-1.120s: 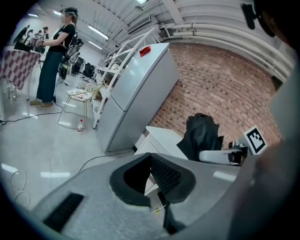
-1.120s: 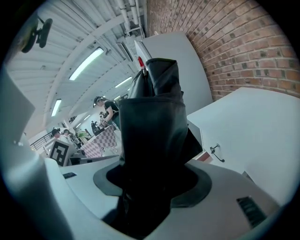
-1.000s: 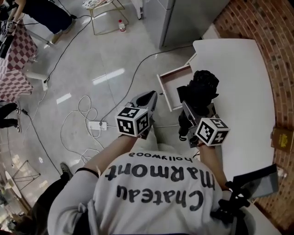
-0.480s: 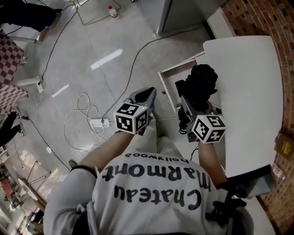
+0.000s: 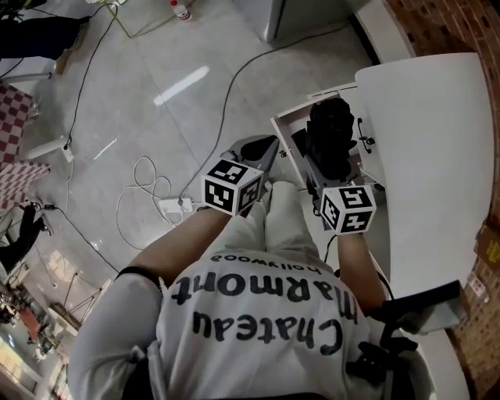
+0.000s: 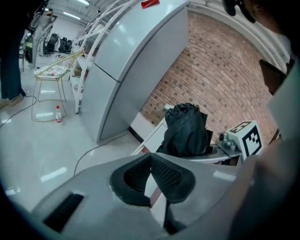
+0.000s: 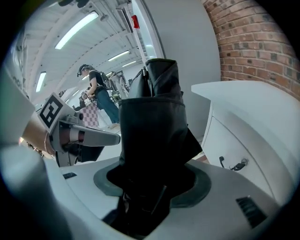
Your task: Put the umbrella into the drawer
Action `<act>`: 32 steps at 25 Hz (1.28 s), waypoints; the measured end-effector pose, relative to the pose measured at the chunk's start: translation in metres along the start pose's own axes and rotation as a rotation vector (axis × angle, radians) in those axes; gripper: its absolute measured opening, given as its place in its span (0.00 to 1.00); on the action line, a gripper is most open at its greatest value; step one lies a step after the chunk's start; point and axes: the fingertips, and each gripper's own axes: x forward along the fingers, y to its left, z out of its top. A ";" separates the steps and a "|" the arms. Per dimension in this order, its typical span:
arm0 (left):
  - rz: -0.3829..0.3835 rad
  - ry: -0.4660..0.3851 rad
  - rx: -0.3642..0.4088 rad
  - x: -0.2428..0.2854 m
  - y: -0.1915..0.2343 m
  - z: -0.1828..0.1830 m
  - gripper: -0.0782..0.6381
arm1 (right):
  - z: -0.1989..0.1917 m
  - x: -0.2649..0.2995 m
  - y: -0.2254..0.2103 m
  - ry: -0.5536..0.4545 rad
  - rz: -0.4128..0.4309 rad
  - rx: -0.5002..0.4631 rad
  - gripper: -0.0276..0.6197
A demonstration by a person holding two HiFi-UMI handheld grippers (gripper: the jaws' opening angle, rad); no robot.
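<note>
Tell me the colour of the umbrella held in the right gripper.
The umbrella is plain black; the right gripper view shows it best.

The glossy pale-grey floor (image 5: 156,78) mirrors the ceiling strip lights (image 7: 77,29). A red brick wall (image 5: 445,23) runs behind a white bench (image 5: 430,141), with a tall grey cabinet (image 6: 136,61) nearby. A power strip (image 5: 173,208) lies on the floor, and a wire-frame stool (image 6: 47,89) stands farther off.

**Folded umbrella above the open drawer**

The black umbrella (image 5: 330,133) was folded, its loose fabric bunched and creased. The jaws of the right gripper (image 7: 150,187) clamped its lower end, and it stood up out of them. It hung over the white drawer (image 5: 281,142), which stood pulled open; whether the two touched could not be told.
</note>
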 end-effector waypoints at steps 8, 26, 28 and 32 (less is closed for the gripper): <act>0.051 0.009 -0.072 0.042 0.014 -0.031 0.13 | -0.043 0.039 -0.026 0.084 -0.004 0.097 0.40; 0.158 0.043 -0.225 0.105 0.075 -0.133 0.13 | -0.166 0.133 -0.092 0.278 -0.052 0.226 0.40; 0.162 0.040 -0.231 0.110 0.080 -0.139 0.13 | -0.172 0.142 -0.101 0.275 -0.064 0.241 0.40; 0.164 0.016 -0.255 0.117 0.087 -0.147 0.13 | -0.182 0.155 -0.119 0.269 -0.093 0.288 0.40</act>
